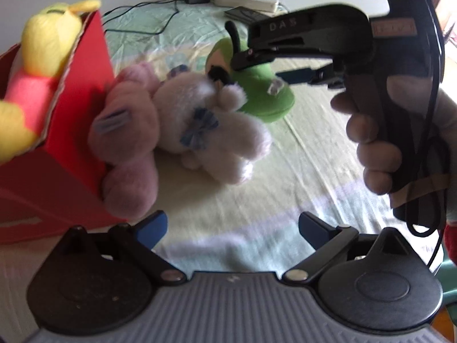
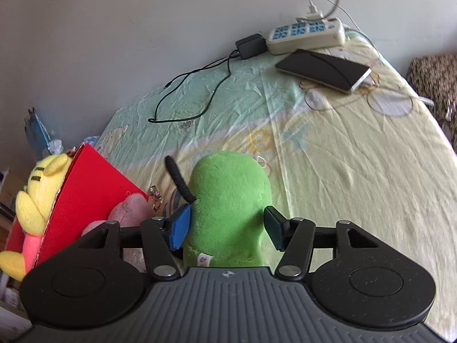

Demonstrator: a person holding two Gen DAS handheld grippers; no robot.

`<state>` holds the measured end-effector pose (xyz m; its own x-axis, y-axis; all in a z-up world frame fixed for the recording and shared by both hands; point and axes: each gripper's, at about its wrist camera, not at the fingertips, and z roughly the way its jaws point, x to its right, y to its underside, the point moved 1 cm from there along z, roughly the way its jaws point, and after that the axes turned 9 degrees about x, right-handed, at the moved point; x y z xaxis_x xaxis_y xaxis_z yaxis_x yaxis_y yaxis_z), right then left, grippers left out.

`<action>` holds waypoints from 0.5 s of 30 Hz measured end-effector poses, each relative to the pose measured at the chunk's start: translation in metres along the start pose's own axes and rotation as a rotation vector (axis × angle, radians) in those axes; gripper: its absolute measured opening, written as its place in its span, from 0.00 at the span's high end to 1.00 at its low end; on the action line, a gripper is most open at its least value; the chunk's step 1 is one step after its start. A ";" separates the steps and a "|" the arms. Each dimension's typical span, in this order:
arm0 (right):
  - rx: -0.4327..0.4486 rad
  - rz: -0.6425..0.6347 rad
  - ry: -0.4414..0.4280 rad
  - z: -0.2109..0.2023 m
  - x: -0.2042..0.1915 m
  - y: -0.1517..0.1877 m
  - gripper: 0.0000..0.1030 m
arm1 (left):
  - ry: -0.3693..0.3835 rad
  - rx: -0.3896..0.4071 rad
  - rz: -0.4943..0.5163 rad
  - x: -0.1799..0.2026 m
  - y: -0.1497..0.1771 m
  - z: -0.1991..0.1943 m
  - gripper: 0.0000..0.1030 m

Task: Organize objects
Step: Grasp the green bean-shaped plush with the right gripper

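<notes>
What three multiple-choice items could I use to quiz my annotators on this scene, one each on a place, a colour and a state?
1. Where is the yellow plush toy?
A. In the red cardboard box
B. On the power strip
C. Under the phone

2. What colour is the plush toy between the right gripper pads?
A. Pink
B. Green
C. White

3. What state is the left gripper in?
A. Shut on a toy
B. Open, holding nothing
C. Shut on the box

Answers: 1 A, the yellow toy sticks out of the box top. 2 B, the green plush toy sits between the spread pads. 3 B, its pads stand wide apart over bare bedsheet.
</notes>
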<state>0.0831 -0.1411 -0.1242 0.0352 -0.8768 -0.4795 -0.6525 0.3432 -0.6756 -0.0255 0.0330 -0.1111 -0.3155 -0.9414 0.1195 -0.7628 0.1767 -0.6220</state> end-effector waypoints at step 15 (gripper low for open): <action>0.026 0.219 0.092 -0.035 0.076 -0.002 0.42 | 0.097 0.105 0.128 0.042 -0.049 0.010 0.05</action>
<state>0.0604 -0.2200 -0.1393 -0.1751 -0.8071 -0.5638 -0.6170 0.5362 -0.5760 0.0044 -0.0177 -0.0838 -0.4633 -0.8799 0.1054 -0.6512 0.2574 -0.7139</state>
